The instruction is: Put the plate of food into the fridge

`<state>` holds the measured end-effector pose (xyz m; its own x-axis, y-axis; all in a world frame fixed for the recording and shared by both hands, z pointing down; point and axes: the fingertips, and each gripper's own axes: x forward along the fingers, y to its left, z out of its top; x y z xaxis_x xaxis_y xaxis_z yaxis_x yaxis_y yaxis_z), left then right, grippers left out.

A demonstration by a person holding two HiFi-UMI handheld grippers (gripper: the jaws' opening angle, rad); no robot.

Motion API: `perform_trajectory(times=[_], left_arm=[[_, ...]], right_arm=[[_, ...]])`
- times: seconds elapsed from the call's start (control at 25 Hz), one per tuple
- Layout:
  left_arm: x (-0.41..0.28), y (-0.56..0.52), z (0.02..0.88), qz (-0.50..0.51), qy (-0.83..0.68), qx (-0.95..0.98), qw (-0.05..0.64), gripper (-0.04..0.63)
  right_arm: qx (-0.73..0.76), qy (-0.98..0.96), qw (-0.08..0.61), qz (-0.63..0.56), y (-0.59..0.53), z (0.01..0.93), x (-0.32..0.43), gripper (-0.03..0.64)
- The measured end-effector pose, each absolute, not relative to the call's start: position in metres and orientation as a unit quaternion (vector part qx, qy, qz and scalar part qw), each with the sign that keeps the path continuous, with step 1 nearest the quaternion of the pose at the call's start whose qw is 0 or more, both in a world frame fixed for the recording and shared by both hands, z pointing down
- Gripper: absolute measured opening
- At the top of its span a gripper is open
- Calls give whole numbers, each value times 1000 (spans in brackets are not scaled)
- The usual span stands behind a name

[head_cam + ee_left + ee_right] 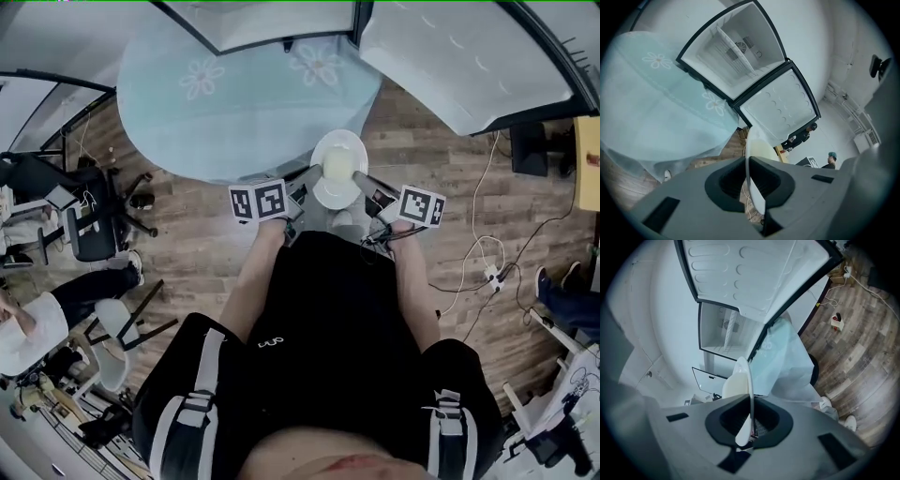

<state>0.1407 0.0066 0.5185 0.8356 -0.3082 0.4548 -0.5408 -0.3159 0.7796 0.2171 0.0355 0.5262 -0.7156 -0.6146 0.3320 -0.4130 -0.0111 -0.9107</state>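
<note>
Head view overhead, steeply down, gripper views close, all share plate (330, 195), fridge (736, 51)

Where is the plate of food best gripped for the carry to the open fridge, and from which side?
Grip the plate by its thin rim, from two opposite sides. The food sits heaped in the middle, so only the rim is free, and holding both edges should keep it level. The left gripper and right gripper are shut on it that way.

A round table under pale blue cloth (234, 103) bars our way. Beyond it, the white fridge (736, 51) gapes open.
</note>
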Motion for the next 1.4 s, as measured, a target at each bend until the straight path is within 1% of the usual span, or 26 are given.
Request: perform_trajectory(times=[0.12, 0.28, 0.4, 0.72, 0.96, 1.12, 1.4], left_arm=[[137, -17, 514, 112, -265, 807, 515, 26], [111, -53, 519, 110, -282, 801, 516, 28], [90, -81, 522, 111, -303, 795, 514, 28], [53, -150, 509, 75, -303, 793, 523, 28], [51, -184, 518, 63, -282, 800, 526, 29], [57, -195, 518, 54, -273, 806, 523, 29], [35, -240, 519, 41, -311, 797, 515, 29]], right_arm=[[-365, 700, 88, -607, 8, 524, 214, 17], [-349, 708, 81, -609, -32, 528, 189, 17], [-337, 711, 69, -613, -59, 530, 172, 17], [-335, 725, 37, -601, -132, 513, 132, 17], [-357, 720, 10, -595, -161, 517, 129, 17], [-358, 711, 20, -605, -172, 519, 133, 17], [-357, 725, -9, -589, -220, 521, 116, 17]])
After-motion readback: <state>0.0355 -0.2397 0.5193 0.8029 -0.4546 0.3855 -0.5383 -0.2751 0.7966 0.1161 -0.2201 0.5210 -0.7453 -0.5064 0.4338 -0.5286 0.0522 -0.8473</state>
